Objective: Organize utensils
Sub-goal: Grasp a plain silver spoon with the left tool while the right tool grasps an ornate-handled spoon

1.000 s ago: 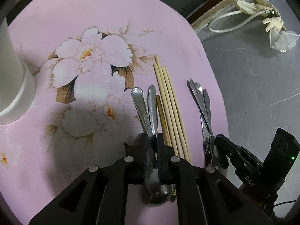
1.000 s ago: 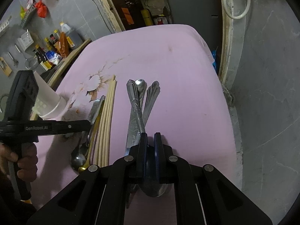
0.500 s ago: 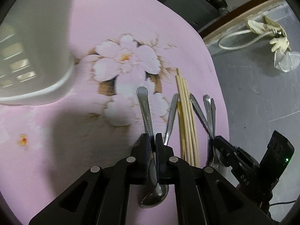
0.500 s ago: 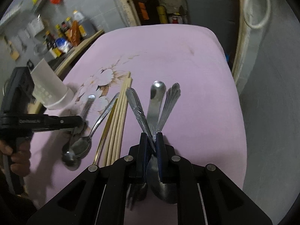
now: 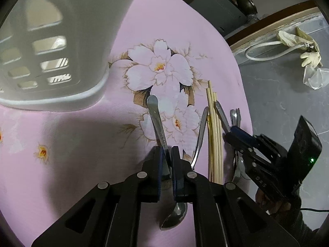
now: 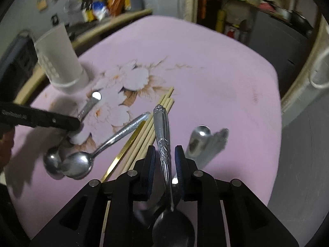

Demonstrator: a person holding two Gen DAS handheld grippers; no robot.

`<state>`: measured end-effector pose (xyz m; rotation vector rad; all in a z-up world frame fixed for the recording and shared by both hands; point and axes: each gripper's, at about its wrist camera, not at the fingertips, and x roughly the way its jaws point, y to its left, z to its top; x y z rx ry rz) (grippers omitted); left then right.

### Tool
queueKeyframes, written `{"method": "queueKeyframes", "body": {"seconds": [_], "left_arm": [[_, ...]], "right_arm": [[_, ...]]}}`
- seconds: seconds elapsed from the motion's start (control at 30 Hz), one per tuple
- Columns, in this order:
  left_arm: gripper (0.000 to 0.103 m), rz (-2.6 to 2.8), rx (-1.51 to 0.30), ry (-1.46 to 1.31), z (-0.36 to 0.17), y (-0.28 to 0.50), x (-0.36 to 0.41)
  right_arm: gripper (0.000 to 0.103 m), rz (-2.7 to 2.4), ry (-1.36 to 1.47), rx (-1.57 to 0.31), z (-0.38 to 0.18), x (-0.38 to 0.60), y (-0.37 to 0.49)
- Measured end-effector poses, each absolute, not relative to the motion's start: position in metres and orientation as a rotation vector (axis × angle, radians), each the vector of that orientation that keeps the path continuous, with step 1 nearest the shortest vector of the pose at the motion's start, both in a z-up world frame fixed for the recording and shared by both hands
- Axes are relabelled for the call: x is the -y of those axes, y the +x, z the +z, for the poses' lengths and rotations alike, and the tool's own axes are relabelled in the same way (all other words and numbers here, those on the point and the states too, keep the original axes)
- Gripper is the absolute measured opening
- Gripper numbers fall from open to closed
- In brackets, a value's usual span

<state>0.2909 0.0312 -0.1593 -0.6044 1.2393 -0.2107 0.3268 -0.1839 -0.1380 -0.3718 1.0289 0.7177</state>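
Observation:
My left gripper (image 5: 167, 154) is shut on a plain steel spoon (image 5: 156, 119), handle pointing at the white slotted utensil holder (image 5: 51, 47) close ahead on the left. My right gripper (image 6: 163, 158) has its jaws a little apart around an ornate-handled spoon (image 6: 162, 127) that lies between them, bowl under the gripper; whether it is gripped is unclear. Another spoon (image 6: 107, 144), wooden chopsticks (image 6: 152, 127), a gold chopstick (image 6: 127, 146) and more cutlery (image 6: 205, 142) lie on the pink flowered cloth (image 6: 205, 72). The holder (image 6: 59, 61) stands at the left in the right wrist view.
The table edge drops to grey floor (image 5: 287, 82) on the right, with a hose and gloves (image 5: 304, 49). Bottles and clutter (image 6: 107, 2) stand beyond the far edge. The right gripper's body (image 5: 267, 154) is beside the chopsticks (image 5: 214, 135).
My left gripper lifted one spoon and carried it left to the holder, which now looms large. My right gripper opened a little around the ornate spoon and swung left.

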Motion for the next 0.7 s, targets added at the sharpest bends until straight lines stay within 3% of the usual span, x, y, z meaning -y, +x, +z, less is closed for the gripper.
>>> {"method": "queueKeyframes", "body": {"seconds": [0.3,0.7], "left_arm": [[0.011,-0.186,-1.354,-0.499,-0.156,0.309,-0.019],[0.023,-0.110,-1.350,-0.145,-0.146,0.298,0.020]], "right_arm": [[0.018,0.684,-0.471,-1.070,-0.145,0.160,0.336],[0.024,0.658,-0.504,-1.068,-0.147,0.149,0.335]]}}
